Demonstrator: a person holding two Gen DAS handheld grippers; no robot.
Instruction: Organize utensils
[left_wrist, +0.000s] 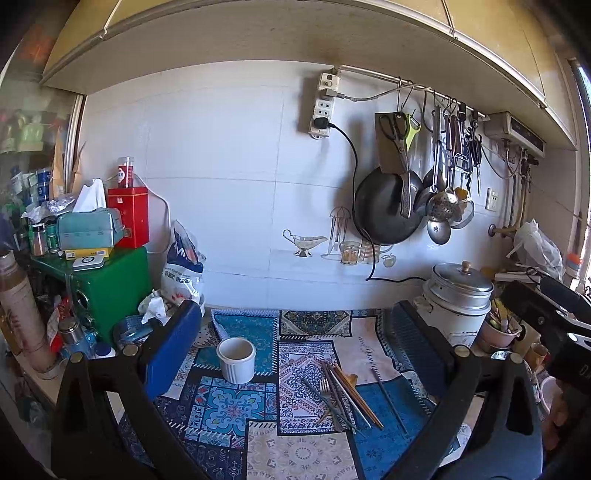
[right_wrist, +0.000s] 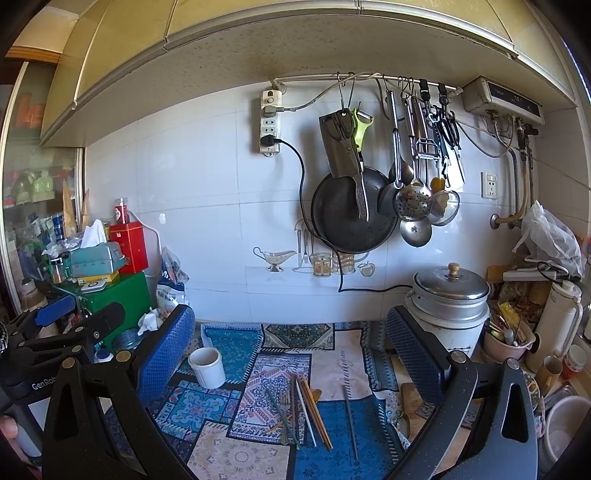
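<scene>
A white ribbed ceramic cup (left_wrist: 236, 360) stands upright and empty on the patterned mat (left_wrist: 229, 406); it also shows in the right wrist view (right_wrist: 207, 366). To its right lies a loose pile of chopsticks and a fork (left_wrist: 343, 395), with one grey chopstick (left_wrist: 388, 398) apart to the right. The right wrist view shows the pile (right_wrist: 301, 413) and the single chopstick (right_wrist: 350, 421). My left gripper (left_wrist: 295, 347) is open and empty, held above the mat. My right gripper (right_wrist: 291, 350) is open and empty, also above the mat.
A metal steamer pot (right_wrist: 448, 306) stands at the back right beside a pink tub of utensils (right_wrist: 508, 338). Green box, red tin and tissue box (left_wrist: 90, 229) crowd the left. A pan and ladles (left_wrist: 388, 210) hang on the wall. A white basin (right_wrist: 565, 424) sits far right.
</scene>
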